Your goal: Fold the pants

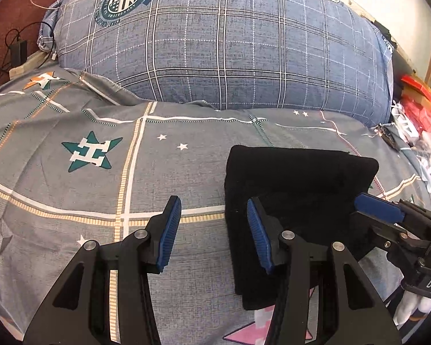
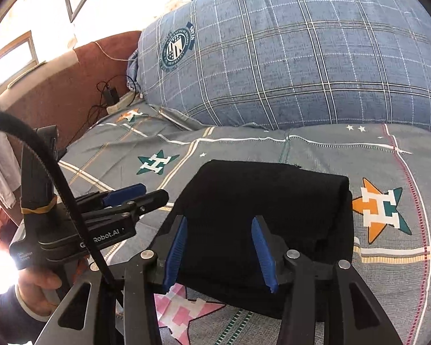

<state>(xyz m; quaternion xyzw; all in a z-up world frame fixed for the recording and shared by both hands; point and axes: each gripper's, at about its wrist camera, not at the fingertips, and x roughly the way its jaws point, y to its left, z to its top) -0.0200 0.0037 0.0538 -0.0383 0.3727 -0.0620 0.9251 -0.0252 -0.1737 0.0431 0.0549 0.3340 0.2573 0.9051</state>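
Note:
The black pants [image 1: 298, 189] lie folded into a compact thick rectangle on the grey star-print bedsheet [image 1: 71, 189]. They also show in the right wrist view [image 2: 261, 198]. My left gripper [image 1: 214, 233] is open and empty, just off the bundle's left edge, its right pad over the fabric. My right gripper [image 2: 219, 251] is open and empty, with both blue pads over the near edge of the bundle. The right gripper also shows in the left wrist view [image 1: 379, 208], and the left gripper shows in the right wrist view [image 2: 135, 194].
A big blue plaid pillow [image 1: 215, 43] lies across the back of the bed. A brown headboard [image 2: 71, 86] with cables and a charger [image 2: 110, 93] is at the left. Red boxes and clutter [image 1: 419, 106] sit beyond the bed's right edge.

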